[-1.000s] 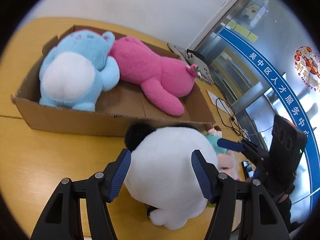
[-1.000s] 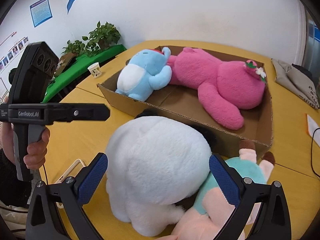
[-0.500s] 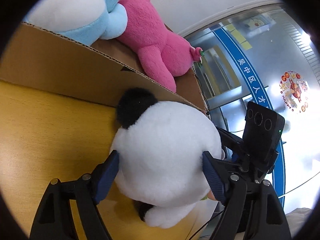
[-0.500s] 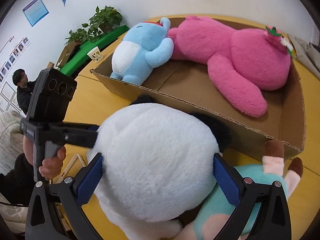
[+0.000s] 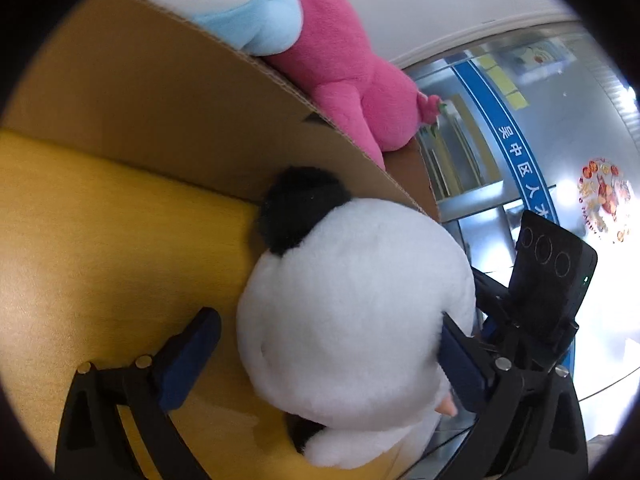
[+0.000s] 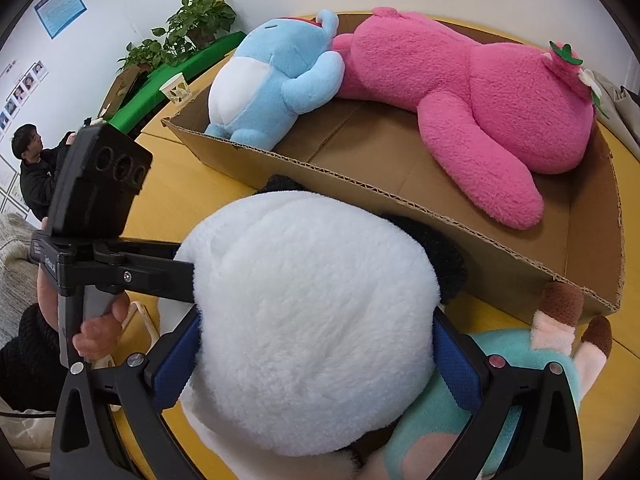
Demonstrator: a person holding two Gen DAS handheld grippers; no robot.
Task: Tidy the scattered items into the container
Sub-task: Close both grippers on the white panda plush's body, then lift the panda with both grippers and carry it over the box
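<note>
A panda plush (image 6: 312,320) (image 5: 352,320), white with black ears, sits on the yellow table against the front wall of the cardboard box (image 6: 500,264) (image 5: 160,100). My right gripper (image 6: 316,316) straddles its head from above, jaws wide, pads brushing the fur on both sides. My left gripper (image 5: 326,320) reaches in from the side with its jaws opening. Its left pad stands off the fur and its right pad touches it. In the box lie a blue plush (image 6: 272,76) (image 5: 256,16) and a pink plush (image 6: 480,92) (image 5: 344,60).
A teal and pink plush (image 6: 520,340) lies on the table beside the panda, partly under my right finger. A paper cup (image 6: 176,88), potted plants (image 6: 192,28) and a person (image 6: 32,168) are at the far left. A glass door (image 5: 520,120) stands behind the box.
Both grippers have sunk lower around the panda. The left gripper's jaws have spread wider and its left pad has come off the fur. The right gripper's jaw width looks the same.
</note>
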